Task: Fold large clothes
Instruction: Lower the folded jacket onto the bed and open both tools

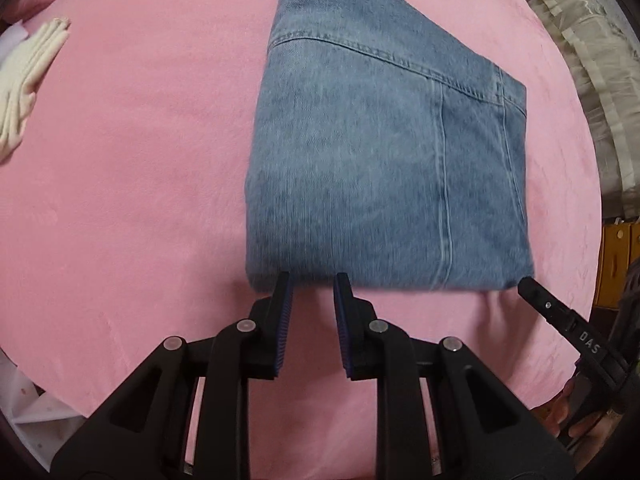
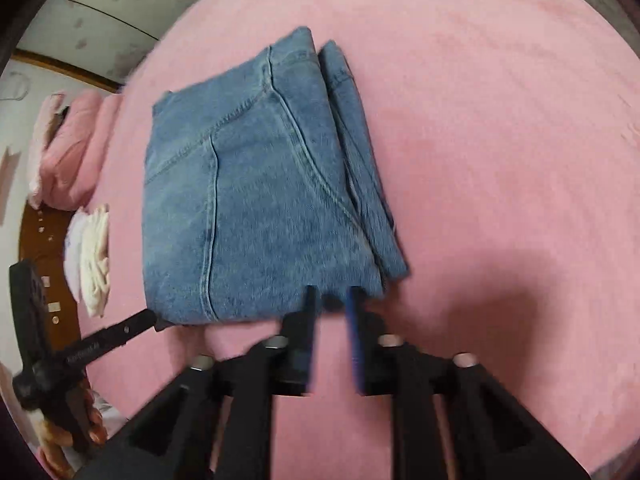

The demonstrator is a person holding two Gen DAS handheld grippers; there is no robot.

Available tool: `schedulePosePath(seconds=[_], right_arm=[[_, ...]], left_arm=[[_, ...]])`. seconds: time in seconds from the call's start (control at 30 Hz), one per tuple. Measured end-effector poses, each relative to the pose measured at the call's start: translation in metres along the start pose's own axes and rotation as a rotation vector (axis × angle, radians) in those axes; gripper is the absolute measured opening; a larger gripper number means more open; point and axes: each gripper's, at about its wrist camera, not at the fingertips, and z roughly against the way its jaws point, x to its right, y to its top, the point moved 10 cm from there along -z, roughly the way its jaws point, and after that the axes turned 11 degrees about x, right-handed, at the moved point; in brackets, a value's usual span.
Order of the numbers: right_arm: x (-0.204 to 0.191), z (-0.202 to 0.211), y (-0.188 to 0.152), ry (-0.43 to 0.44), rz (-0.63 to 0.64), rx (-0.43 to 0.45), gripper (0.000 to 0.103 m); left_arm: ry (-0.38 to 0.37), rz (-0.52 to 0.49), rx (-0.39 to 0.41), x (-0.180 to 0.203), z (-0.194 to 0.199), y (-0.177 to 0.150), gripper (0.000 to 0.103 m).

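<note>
Blue jeans [image 1: 380, 160] lie folded into a thick rectangle on the pink bed cover [image 1: 120, 200]. My left gripper [image 1: 313, 284] points down at the fold's near edge, toward its left corner. Its blue pads stand a little apart with only pink cover showing between them. The tip of my right gripper [image 1: 528, 285] sits at the near right corner. In the right wrist view the jeans [image 2: 260, 200] show stacked layers along their right side. My right gripper [image 2: 332, 296] hovers open at the near edge with nothing clamped. The left gripper [image 2: 148, 318] reaches the near left corner.
A folded cream cloth [image 1: 24, 80] lies at the bed's left edge, also the cream cloth [image 2: 94, 256]. Pink pillows [image 2: 68, 152] are stacked beyond it. Pale curtains [image 1: 580, 40] hang past the bed's right edge. A person's hand [image 2: 60, 440] holds the left tool.
</note>
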Motion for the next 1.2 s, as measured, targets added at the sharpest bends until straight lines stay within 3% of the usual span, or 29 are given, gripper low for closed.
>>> schedulePosePath(seconds=[0.07, 0.1, 0.2, 0.27, 0.43, 0.6, 0.73, 0.87, 1.2], right_arm=[[0.004, 0.013, -0.005, -0.043, -0.004, 0.004, 0.065], [-0.002, 0.016, -0.007, -0.045, -0.003, 0.018, 0.073], [-0.009, 0.025, -0.015, -0.066, 0.026, 0.028, 0.080], [-0.007, 0.035, -0.021, -0.093, 0.050, 0.016, 0.084], [-0.009, 0.041, -0.036, -0.179, 0.145, -0.042, 0.088], [-0.028, 0.051, -0.035, -0.164, 0.179, -0.062, 0.098], [-0.042, 0.074, -0.023, -0.176, 0.248, -0.025, 0.102], [-0.048, 0.091, -0.016, -0.192, 0.292, -0.029, 0.103], [-0.050, 0.106, -0.005, -0.225, 0.298, -0.041, 0.103]], left_arm=[[-0.001, -0.014, 0.004, 0.003, 0.004, -0.005, 0.020], [0.002, -0.029, -0.006, 0.005, 0.005, -0.008, 0.022], [0.075, -0.056, -0.059, 0.003, 0.004, -0.018, 0.035], [0.075, -0.045, -0.080, 0.005, 0.003, -0.022, 0.038], [0.086, -0.034, -0.092, 0.009, 0.009, -0.020, 0.038], [0.108, -0.102, -0.047, 0.016, 0.030, -0.003, 0.041], [0.071, -0.093, -0.024, 0.026, 0.049, 0.009, 0.047], [0.067, -0.109, 0.001, 0.033, 0.062, 0.015, 0.070], [0.066, -0.148, 0.031, 0.043, 0.068, 0.023, 0.071]])
